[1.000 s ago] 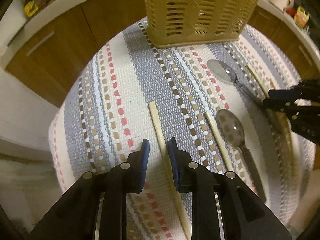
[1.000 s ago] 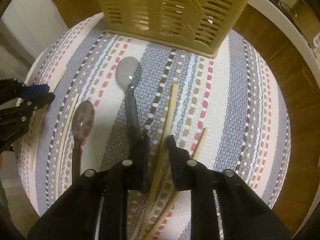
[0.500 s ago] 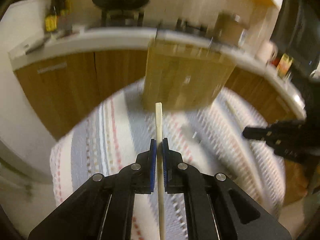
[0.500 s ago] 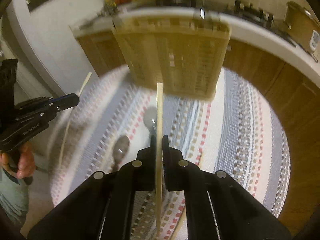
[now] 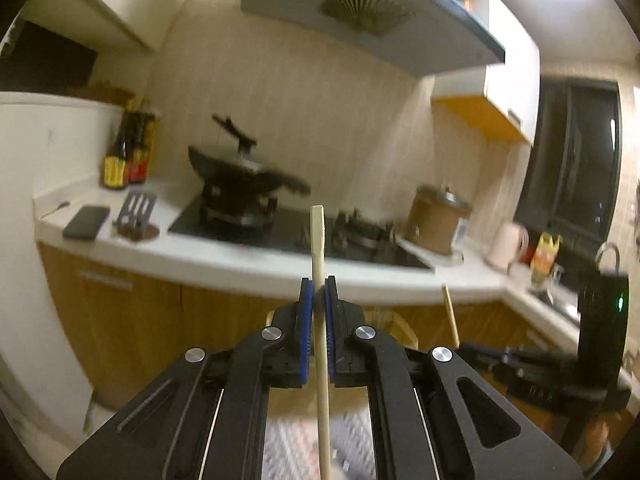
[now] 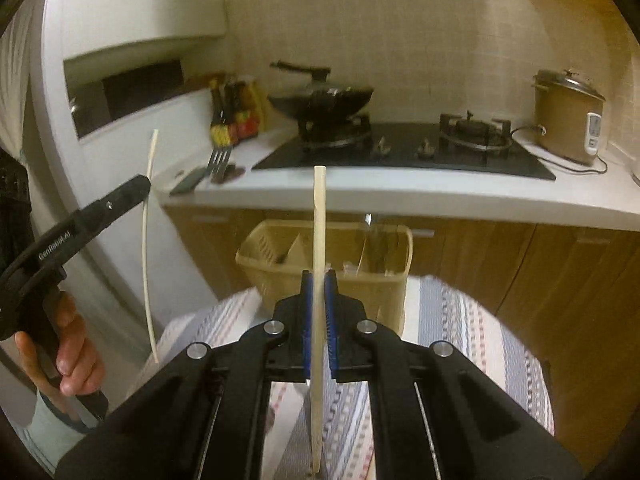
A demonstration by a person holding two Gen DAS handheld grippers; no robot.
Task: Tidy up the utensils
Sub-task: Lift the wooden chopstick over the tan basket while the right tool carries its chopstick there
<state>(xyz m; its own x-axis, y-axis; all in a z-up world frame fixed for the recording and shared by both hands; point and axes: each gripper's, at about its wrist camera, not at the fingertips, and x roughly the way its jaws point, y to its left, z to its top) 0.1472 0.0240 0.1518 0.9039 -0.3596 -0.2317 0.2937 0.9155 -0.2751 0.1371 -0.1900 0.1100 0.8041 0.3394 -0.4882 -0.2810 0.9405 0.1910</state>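
Both claws (image 5: 316,292) (image 6: 319,285) tight on chopsticks (image 5: 319,248) (image 6: 319,216).

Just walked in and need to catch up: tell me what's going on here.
A person is sorting utensils with two handheld grippers. The left gripper is shut on a chopstick, and the right gripper is shut on a second chopstick. Both sticks are lifted above the striped cloth, pointing up. The yellow basket stands ahead of the right gripper, some utensils already inside.

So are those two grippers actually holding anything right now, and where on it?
Yes. The left gripper is shut on a chopstick, and the right gripper on another chopstick. Each is pinched partway along its length, both ends sticking out.
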